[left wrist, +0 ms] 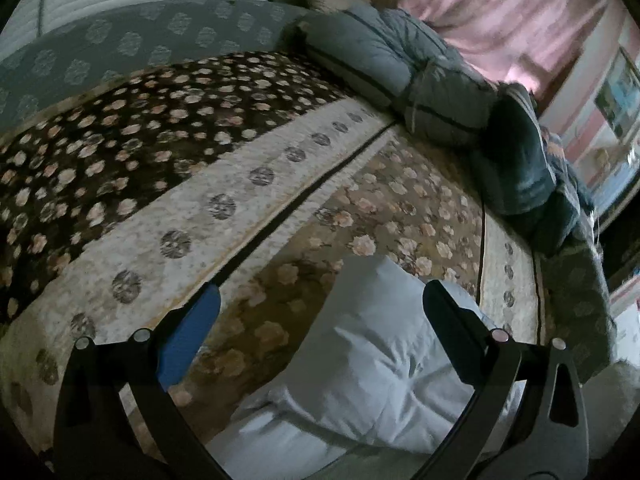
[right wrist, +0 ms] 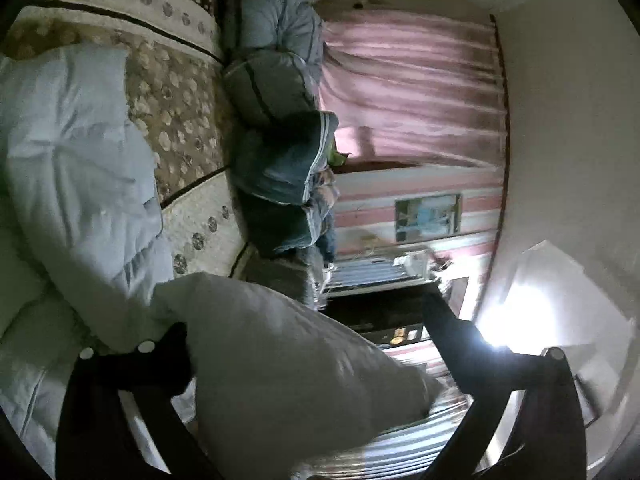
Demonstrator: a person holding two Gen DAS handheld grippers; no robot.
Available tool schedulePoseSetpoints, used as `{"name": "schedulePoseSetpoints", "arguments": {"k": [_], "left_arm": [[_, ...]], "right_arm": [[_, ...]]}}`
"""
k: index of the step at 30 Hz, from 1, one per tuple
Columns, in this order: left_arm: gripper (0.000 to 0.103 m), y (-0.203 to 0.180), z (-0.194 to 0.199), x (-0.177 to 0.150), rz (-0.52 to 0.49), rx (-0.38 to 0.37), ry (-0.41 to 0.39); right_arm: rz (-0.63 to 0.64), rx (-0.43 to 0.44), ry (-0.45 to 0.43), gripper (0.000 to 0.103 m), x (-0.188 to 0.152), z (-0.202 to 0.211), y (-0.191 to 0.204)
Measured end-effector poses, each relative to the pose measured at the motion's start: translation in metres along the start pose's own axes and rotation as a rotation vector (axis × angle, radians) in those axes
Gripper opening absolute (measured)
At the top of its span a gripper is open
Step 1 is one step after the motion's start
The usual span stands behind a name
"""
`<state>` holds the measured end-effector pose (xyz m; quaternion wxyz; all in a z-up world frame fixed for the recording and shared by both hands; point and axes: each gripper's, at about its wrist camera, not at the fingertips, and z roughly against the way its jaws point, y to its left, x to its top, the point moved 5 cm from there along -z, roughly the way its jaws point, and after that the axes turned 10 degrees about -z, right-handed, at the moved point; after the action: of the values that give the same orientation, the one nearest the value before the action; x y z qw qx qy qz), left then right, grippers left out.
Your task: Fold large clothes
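Observation:
A pale light-blue garment lies rumpled on the floral bedspread. My left gripper is open above it, jaws wide apart, holding nothing. In the right wrist view the same garment spreads along the left. A bulging fold of it rises between the jaws of my right gripper, which stand wide apart. The left finger touches the cloth; the right finger is clear of it.
Grey-blue pillows and a dark folded pile line the bed's far side. A pink curtain, a striped wall with a picture and a bright light lie beyond.

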<state>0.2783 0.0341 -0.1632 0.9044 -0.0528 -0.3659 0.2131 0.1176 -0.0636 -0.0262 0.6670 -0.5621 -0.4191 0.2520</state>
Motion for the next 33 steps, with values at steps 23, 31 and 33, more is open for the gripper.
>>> {"name": "schedulePoseSetpoints", "arguments": {"k": [23,31,33], "left_arm": [[0.1,-0.061,0.061,-0.06,-0.251,-0.14,0.04],[0.1,-0.134,-0.016,-0.094,-0.41,-0.185,0.136],[0.1,-0.146,-0.026,-0.095,-0.408,-0.188,0.134]], "right_arm": [[-0.821,0.254,0.285,0.101,-0.199,-0.069,-0.085],[-1.15,0.395,0.549,0.101,-0.3,-0.136,-0.075],[-1.171,0.429,0.564,0.101,-0.304,-0.149,-0.065]]}}
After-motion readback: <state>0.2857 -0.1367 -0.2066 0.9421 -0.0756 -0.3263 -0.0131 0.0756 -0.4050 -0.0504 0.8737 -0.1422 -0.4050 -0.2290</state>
